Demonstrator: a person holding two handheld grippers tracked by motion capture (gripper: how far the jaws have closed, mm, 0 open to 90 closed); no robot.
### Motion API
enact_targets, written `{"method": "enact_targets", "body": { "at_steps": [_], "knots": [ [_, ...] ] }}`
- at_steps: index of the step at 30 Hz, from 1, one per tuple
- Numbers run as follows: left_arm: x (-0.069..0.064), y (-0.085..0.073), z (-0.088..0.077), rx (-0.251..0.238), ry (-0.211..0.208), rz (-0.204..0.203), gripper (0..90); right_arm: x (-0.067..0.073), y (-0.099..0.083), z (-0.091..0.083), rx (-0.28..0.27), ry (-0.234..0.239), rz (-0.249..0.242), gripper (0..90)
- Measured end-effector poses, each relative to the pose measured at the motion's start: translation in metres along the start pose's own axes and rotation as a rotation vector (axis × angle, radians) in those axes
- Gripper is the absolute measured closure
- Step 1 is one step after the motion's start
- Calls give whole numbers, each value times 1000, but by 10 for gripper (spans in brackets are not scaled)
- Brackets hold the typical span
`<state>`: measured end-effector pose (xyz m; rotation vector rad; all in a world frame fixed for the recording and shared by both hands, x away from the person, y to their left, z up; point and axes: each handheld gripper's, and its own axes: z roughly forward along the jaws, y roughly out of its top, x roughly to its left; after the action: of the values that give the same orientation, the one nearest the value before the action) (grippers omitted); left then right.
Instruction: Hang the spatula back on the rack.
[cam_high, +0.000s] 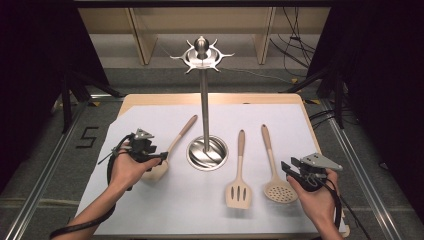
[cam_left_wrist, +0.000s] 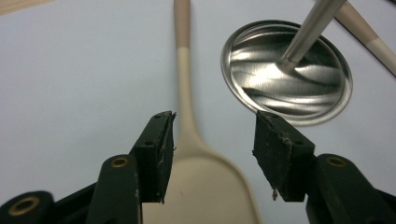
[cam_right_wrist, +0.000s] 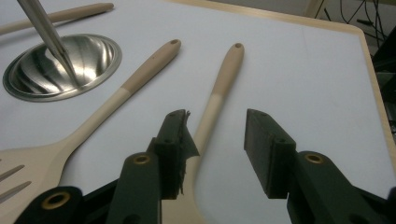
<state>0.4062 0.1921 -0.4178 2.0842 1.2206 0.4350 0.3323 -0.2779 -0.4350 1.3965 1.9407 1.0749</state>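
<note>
Since the solid spatula (cam_left_wrist: 201, 182) lies flat on the white sheet left of the stand's steel base (cam_left_wrist: 287, 72), blade toward the person and handle angled away toward the pole, the step in hand looks like a pick-up for hanging. Left tongs (cam_left_wrist: 212, 156) hover over the blade's neck, jaws wide apart, gripping nothing. Better to close lower on the narrow neck, square across it, than on the broad blade. Right tongs (cam_right_wrist: 215, 154) gape empty over the skimmer's handle (cam_right_wrist: 219, 88); slotted turner (cam_right_wrist: 100, 116) just beside. Keep lifts clear of the pole (cam_high: 204, 107) on the tabletop (cam_high: 150, 99).
</note>
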Motion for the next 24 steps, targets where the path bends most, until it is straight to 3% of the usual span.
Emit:
{"method": "enact_targets", "body": {
  "at_steps": [1,2,4,7,8,11,13,15,17,18,20,24],
  "knots": [
    [1,5,4,9,-11,-13,458,0,0,0,0,0,0,593],
    [1,11,11,24,-17,-16,444,-3,0,1,-11,7,-38,592],
    [0,13,16,29,-21,-30,444,-4,2,1,-4,7,-37,593],
    [5,20,28,90,-18,-2,444,-4,2,3,-8,6,-26,593],
    [6,21,31,102,-17,0,446,-2,2,4,3,11,3,593],
    [10,30,48,165,-32,3,465,-4,1,5,21,17,-5,597],
    [11,33,54,167,-24,0,478,-6,1,7,10,31,-30,599],
    [11,39,63,183,-37,-44,482,-6,0,6,16,31,-30,601],
    [13,44,72,198,-32,-45,483,-7,0,5,29,34,-37,601],
    [14,45,75,209,-27,-44,487,-4,-1,4,36,27,-11,602],
    [16,48,83,228,-33,-45,496,-6,0,3,21,21,-46,603],
    [20,51,94,262,-36,-46,517,-3,-1,2,26,24,-44,604]
  ]
}}
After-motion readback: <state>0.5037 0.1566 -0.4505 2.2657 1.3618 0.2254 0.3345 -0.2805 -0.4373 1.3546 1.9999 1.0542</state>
